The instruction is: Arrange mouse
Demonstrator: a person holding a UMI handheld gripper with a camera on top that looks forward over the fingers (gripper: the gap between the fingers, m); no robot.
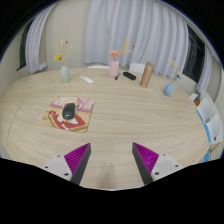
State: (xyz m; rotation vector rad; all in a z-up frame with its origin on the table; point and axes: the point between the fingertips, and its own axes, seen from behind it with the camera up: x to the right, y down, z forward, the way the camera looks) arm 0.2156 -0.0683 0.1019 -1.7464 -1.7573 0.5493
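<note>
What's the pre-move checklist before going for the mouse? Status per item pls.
1. Mouse in view: ok, it sits on the patterned mouse pad, beyond the fingers and to their left.
2. Gripper open: ok, wide gap between the fingers, nothing held.
3. Path to mouse free: ok, only bare table lies between fingers and pad.
4. Fingers lined up with mouse: not ok, the mouse lies off to the left of the gap, not straight ahead.
5. Mouse orientation for a side grip: cannot tell, too small to read its long axis.
6. Clutter near the mouse: ok, the vases and the small items stand farther back near the curtain.
</note>
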